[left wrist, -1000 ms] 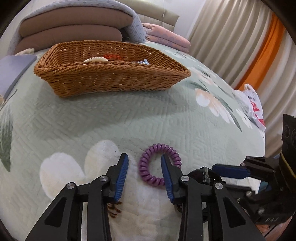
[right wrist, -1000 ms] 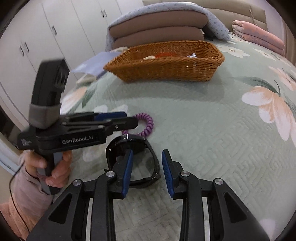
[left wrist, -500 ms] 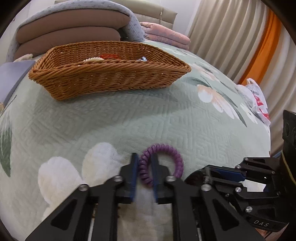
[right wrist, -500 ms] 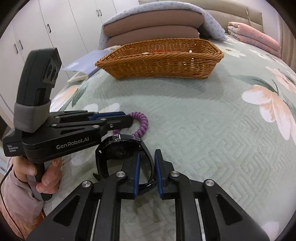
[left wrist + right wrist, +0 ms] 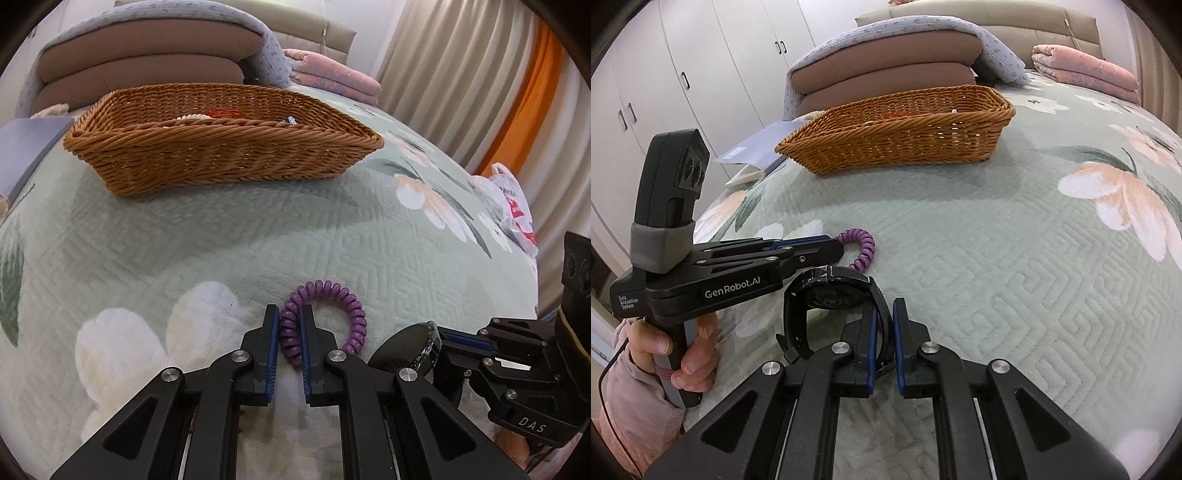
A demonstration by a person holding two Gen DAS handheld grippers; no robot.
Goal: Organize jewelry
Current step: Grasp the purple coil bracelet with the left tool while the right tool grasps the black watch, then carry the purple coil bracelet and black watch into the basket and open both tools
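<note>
1. Bedroom scene: a pale green quilt (image 5: 258,236) with big flower prints covers the bed, curtains (image 5: 461,74) off to one side, white wardrobe doors (image 5: 683,74) on the other.
2. Left gripper (image 5: 287,332) has its jaws squeezed onto the near side of a purple coil hair tie (image 5: 354,314); the rest of the loop sticks out past the tips, low over the quilt.
3. Right gripper (image 5: 883,332) is pinched on the strap of a black watch (image 5: 831,295), face tipped up toward the left gripper. Can't tell if the watch is clear of the quilt.
4. The two grippers sit just beside each other, watch right next to the hair tie.
5. Further out, a wicker basket (image 5: 221,162) sits on the quilt, well apart from both, with a red piece (image 5: 221,112) and a pale beaded one (image 5: 194,117) poking up inside.
6. Behind it: stacked brown cushions (image 5: 147,70) and a folded pink blanket (image 5: 332,74). A plastic bag (image 5: 509,206) sits at the bed's edge.
</note>
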